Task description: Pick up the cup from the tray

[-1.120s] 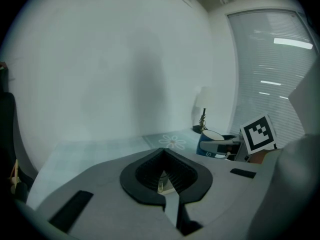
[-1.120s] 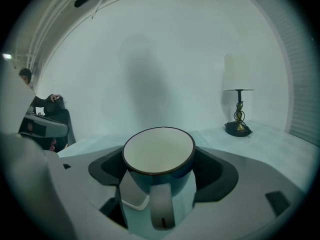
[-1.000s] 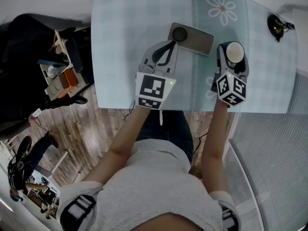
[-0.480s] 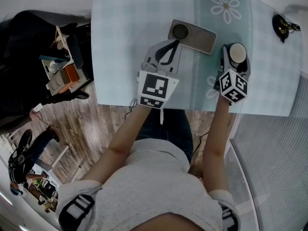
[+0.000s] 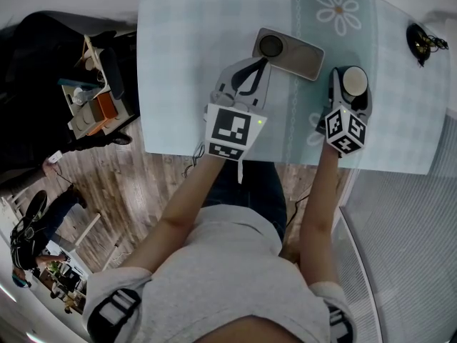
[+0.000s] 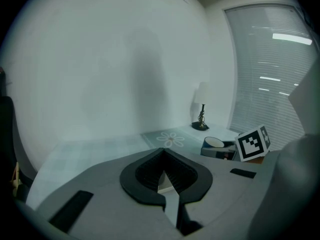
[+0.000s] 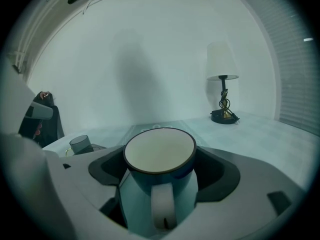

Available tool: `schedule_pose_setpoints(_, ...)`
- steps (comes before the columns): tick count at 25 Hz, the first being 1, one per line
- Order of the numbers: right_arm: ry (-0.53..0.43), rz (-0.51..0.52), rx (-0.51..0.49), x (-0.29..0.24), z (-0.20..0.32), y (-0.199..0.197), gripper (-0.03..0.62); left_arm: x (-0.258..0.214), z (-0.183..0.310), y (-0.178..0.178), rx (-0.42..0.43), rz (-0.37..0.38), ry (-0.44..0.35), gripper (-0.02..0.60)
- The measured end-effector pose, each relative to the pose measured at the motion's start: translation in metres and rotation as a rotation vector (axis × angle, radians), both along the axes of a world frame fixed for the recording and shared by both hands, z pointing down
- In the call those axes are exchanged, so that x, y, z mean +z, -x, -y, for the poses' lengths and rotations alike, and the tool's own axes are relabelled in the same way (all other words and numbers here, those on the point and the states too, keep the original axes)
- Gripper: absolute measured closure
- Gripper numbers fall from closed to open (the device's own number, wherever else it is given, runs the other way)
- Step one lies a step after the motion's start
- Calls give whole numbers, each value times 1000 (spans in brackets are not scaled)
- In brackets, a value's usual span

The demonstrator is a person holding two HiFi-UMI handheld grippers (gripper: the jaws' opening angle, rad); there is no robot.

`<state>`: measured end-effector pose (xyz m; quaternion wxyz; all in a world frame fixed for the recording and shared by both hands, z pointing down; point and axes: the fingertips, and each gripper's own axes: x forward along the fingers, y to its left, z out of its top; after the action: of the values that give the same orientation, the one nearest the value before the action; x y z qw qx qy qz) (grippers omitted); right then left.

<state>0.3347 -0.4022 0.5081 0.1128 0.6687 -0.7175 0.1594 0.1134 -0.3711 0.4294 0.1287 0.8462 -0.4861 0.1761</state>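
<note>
Right fingers (image 7: 214, 176) clamp cup (image 7: 160, 156), handle facing camera | left fingers (image 6: 140, 180) closed, empty

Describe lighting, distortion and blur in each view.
Head view: strong fisheye bends the table edges; even, cool light. Left gripper view: dark vignetted corners, bright glare streaks on the blinds, soft overall. Right gripper view: the mug is sharp, a faint shadow lies on the wall, the lamp slightly soft.
</note>
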Motion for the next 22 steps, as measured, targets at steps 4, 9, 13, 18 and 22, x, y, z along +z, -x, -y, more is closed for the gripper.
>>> schedule_pose_setpoints(4, -104, -20, 37, -29, -3, -4, 230, -1, 0, 3, -5, -17, -5, 575)
schedule_pose_setpoints(9, -176, -13, 57, -74, -21, 5, 230, -5, -1, 6, -13, -41, -11, 575)
schedule_pose_setpoints(13, -186, 13, -5, -85, -48, 39, 232, -4, -2, 9, -11, -65, -8, 577)
schedule_pose_setpoints(18, -99, 90, -77, -62, -85, 88, 232, 6, -2, 15, -48, -96, -20, 575)
schedule_pose_setpoints(22, -44, 139, -113, -49, -109, 116, 232, 22, -4, 15, -40, -112, -3, 478)
